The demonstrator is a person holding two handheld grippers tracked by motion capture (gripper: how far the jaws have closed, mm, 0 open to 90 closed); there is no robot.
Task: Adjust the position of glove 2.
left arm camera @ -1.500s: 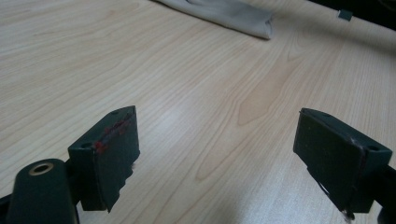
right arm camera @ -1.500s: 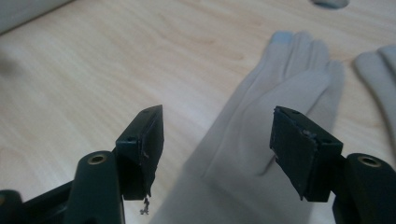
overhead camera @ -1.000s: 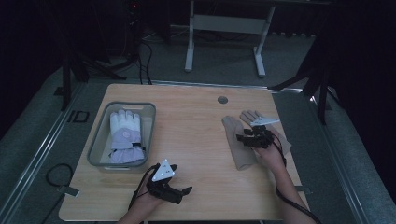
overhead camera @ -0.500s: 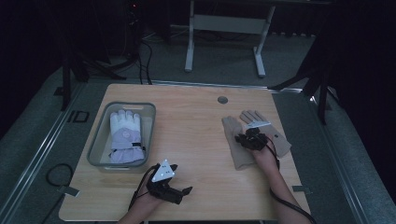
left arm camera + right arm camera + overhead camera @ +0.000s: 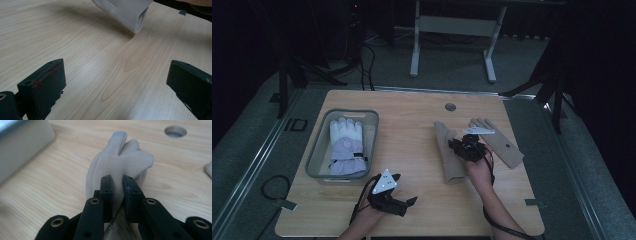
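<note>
High view: wooden table [image 5: 412, 125]; grey bin [image 5: 319, 150] at left holding a white glove [image 5: 346, 145]; two beige gloves at right, nearer beige glove [image 5: 448, 155] beside the right gripper [image 5: 468, 148]. Left gripper view: left gripper [image 5: 112, 82], jaws wide apart over bare wood. Right gripper view: jaws, just closed, pinching the nearer beige glove's fabric.

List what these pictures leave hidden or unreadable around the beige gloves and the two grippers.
- Right gripper, right gripper view: its jaws, pinched on the beige glove, cover the fabric between them.
- Second beige glove, high view: the gripper's grey plate overlaps its fingers.
- Left gripper, left gripper view: open jaws cut off by the frame's bottom edge.
- White glove in the bin: logo too small to read.
</note>
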